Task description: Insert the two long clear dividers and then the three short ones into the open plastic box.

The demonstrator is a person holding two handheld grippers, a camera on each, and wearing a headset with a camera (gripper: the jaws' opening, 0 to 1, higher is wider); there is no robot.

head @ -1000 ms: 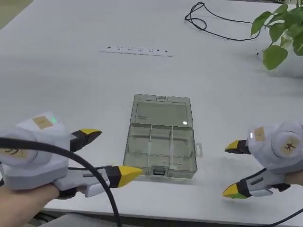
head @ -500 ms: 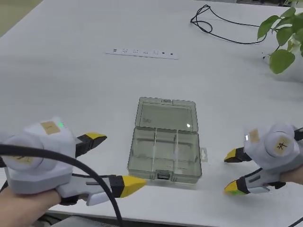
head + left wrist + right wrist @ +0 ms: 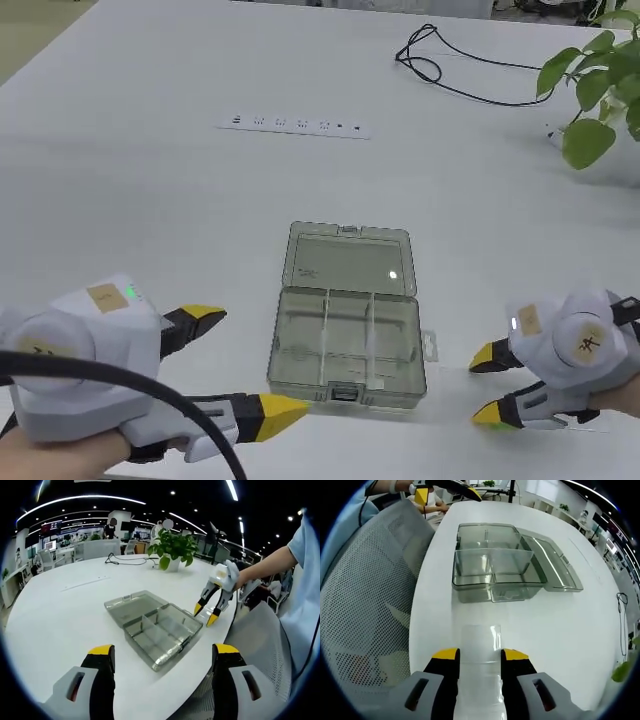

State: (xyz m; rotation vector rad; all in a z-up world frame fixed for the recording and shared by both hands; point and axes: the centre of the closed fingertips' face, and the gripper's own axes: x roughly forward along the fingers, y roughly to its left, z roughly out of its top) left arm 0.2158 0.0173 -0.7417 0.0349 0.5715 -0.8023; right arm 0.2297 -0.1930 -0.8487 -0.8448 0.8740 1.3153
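Some things here are being made hard to see. A clear divider (image 3: 480,635) is being gripped between the two jaws of the right gripper (image 3: 480,654), which are being pressed against its sides. It is see-through, so its edges are being lost against the white table (image 3: 150,200). Its near end is being hidden down between the jaws. In the head view this gripper is being seen low on the right, and the hand behind it is being cut off by the picture's edge. The left gripper (image 3: 163,652) is being held wide open, with nothing between its jaws, and its body is being cut off at the bottom of its own view. The box (image 3: 348,340) is being kept open on the table between the two grippers, near the table's front edge. Its lid (image 3: 348,258) is being laid flat on the far side. Thin clear walls are being seen standing inside the box. How many there are cannot be told, because they are as clear as the box itself. The box is not being touched by either gripper. Bare table is being left free on both sides of the box and behind the lid. Farther back, a white power strip (image 3: 295,125) is being seen, and well beyond it a black cable (image 3: 450,75). A green plant (image 3: 600,80) is being cut off at the right edge. A mesh chair (image 3: 375,580) is being seen just off the table's front edge.
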